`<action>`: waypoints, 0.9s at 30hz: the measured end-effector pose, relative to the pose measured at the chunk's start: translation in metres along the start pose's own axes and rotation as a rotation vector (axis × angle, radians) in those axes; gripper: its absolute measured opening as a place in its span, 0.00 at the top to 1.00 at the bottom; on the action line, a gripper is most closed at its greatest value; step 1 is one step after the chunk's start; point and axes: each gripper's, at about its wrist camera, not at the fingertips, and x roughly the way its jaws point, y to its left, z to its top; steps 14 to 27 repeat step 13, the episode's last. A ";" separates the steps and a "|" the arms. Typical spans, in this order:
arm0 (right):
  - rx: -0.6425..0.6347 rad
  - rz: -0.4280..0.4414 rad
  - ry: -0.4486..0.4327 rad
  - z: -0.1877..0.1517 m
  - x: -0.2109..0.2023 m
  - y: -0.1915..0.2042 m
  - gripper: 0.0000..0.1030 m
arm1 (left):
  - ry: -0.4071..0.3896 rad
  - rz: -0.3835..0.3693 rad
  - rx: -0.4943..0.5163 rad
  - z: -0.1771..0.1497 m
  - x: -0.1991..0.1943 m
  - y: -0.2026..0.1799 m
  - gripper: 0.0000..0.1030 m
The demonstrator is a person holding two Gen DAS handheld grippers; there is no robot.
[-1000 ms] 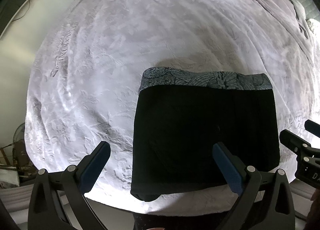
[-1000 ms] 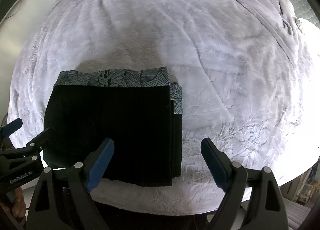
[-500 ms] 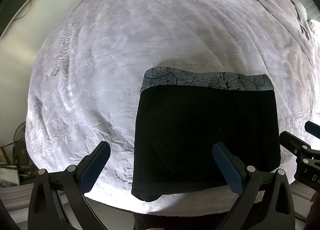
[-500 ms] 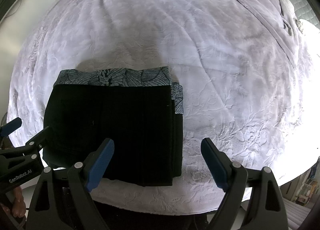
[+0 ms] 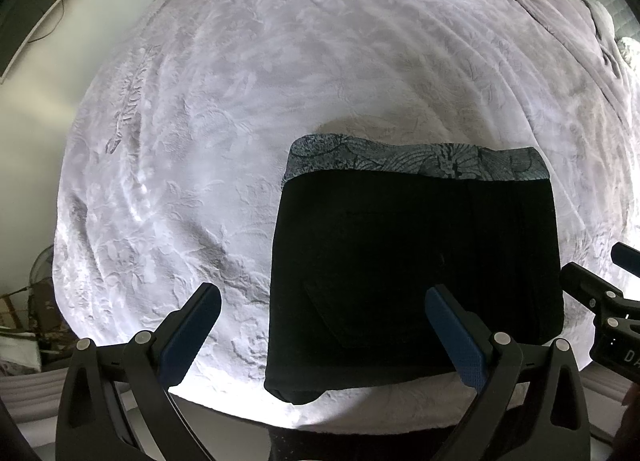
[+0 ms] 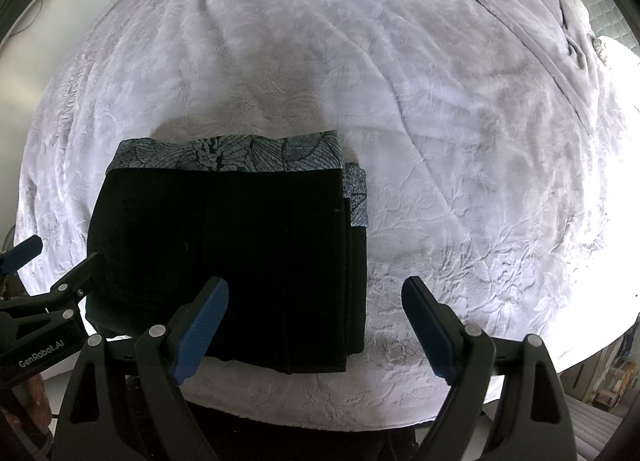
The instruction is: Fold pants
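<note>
The pants [image 5: 416, 273] lie folded in a neat black stack near the front edge of the bed [image 5: 248, 109]; the left claw [image 5: 324, 325] and right claw [image 6: 316, 321] both hang spread wide, gripping nothing; a careless nudge could slide the stack off the edge or spring the layers apart.

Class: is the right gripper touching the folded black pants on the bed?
Cannot tell. In the right wrist view the right gripper is open with its left finger overlapping the pants, yet no view shows contact or a gap plainly.
</note>
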 end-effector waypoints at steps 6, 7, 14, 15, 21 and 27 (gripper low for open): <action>0.001 0.000 0.000 0.000 0.000 0.000 0.12 | -0.007 0.018 -0.007 -0.001 0.001 0.001 0.01; 0.001 -0.001 0.000 0.000 0.000 0.000 0.12 | -0.015 0.020 -0.006 -0.002 0.001 0.002 0.01; 0.001 -0.001 0.001 -0.001 0.001 0.000 0.12 | -0.020 0.014 0.009 -0.004 0.000 -0.001 0.01; 0.001 -0.001 0.001 -0.001 0.001 0.000 0.12 | -0.020 0.014 0.009 -0.004 0.000 -0.001 0.01; 0.001 -0.001 0.001 -0.001 0.001 0.000 0.12 | -0.020 0.014 0.009 -0.004 0.000 -0.001 0.01; 0.001 -0.001 0.001 -0.001 0.001 0.000 0.12 | -0.020 0.014 0.009 -0.004 0.000 -0.001 0.01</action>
